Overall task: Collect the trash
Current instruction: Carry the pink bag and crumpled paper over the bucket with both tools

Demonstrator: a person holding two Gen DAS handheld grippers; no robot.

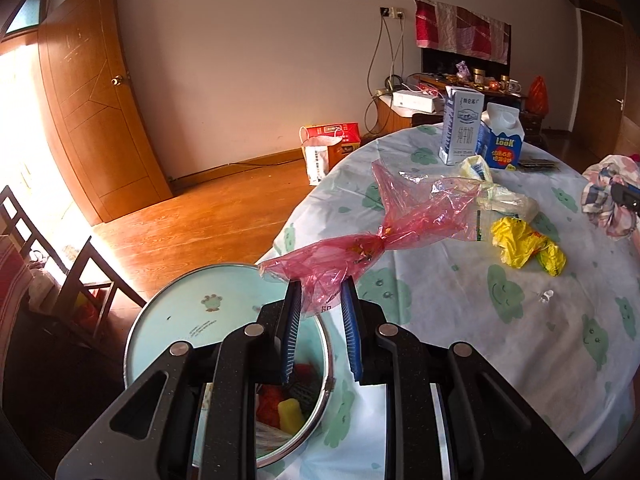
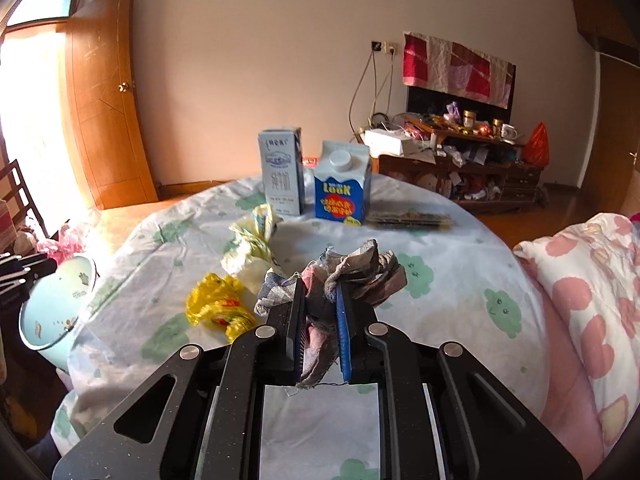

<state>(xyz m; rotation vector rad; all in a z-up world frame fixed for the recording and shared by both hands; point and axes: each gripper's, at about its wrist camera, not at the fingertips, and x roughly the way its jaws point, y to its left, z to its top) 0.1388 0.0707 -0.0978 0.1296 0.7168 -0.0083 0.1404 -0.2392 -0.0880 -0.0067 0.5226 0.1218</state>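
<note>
My left gripper (image 1: 321, 294) holds the tail of a red see-through plastic bag (image 1: 404, 216) that stretches from the table edge over the round table (image 1: 460, 312); the jaws stand a little apart with the plastic between them. Below it is a light blue trash bin (image 1: 188, 316) with its lid up and coloured trash inside. My right gripper (image 2: 320, 292) is shut on a crumpled checked rag (image 2: 352, 270) above the table. A yellow wrapper (image 1: 524, 246) (image 2: 218, 304), a pale plastic bag (image 2: 252, 248), a tall grey-blue carton (image 2: 280, 170) and a blue carton (image 2: 342, 184) lie on the table.
The bin also shows in the right wrist view (image 2: 56, 308), at the table's left edge. A dark chair (image 1: 60, 264) stands left of the bin. A pink flowered quilt (image 2: 592, 288) lies at the right. A cluttered sideboard (image 2: 460, 168) and a wooden door (image 1: 92, 108) are behind.
</note>
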